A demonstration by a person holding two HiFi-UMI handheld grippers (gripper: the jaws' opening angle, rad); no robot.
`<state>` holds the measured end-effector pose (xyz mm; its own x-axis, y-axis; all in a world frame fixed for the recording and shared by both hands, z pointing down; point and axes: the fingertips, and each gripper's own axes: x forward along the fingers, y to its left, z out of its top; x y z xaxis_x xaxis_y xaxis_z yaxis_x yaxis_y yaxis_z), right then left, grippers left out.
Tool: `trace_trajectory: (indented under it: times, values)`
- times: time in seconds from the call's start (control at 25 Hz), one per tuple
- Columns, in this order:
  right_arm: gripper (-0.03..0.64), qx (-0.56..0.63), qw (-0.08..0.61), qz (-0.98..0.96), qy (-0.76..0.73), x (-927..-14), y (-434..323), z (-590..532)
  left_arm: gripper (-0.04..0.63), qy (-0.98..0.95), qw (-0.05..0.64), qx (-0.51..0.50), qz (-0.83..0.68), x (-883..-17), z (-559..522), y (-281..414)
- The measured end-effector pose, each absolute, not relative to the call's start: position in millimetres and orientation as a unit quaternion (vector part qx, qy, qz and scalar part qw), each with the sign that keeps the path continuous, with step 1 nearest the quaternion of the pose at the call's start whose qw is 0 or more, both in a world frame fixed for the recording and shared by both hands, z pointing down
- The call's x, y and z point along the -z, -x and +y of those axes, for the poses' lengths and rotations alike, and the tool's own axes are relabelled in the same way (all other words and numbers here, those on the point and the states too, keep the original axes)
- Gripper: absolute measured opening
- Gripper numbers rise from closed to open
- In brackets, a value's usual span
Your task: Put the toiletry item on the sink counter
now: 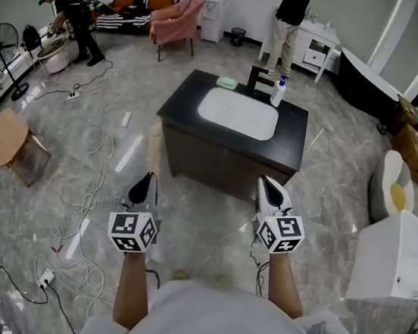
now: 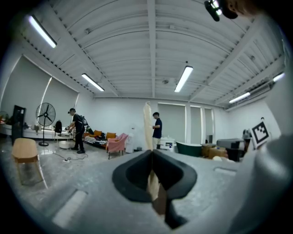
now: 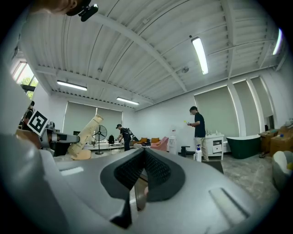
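Note:
A cream toiletry tube (image 1: pixel 155 151) sticks forward from my left gripper (image 1: pixel 147 183), which is shut on its lower end. In the left gripper view the tube (image 2: pixel 147 119) rises edge-on from between the closed jaws of the left gripper (image 2: pixel 152 153). The right gripper view shows the tube (image 3: pixel 86 134) tilted, off to the left. My right gripper (image 1: pixel 269 185) is shut with nothing in it; its jaws meet in its own view (image 3: pixel 143 153). Ahead stands the black sink counter (image 1: pixel 184 97) with a white basin (image 1: pixel 237 113). Both grippers hang above the floor, short of its near side.
A white spray bottle (image 1: pixel 278 90) and a green item (image 1: pixel 227 83) sit on the counter's far edge. Cables (image 1: pixel 90 193) trail over the floor at left. A white box (image 1: pixel 402 261) is at right, a wooden stool (image 1: pixel 8 135) at left. Two people (image 1: pixel 289 7) stand at the back.

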<state>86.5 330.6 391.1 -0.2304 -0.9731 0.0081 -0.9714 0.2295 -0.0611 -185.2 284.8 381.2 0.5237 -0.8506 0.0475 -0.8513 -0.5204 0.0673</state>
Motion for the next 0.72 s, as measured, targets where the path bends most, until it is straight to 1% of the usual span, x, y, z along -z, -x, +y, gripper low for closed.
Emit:
trace_trajectory:
  times: [0.72]
  values:
    - [0.003, 0.026, 0.004, 0.773, 0.634, -399.5, -0.9, 314.5, 0.003, -0.892, 0.05, -0.002, -0.45, -392.6, 256.4, 247.8]
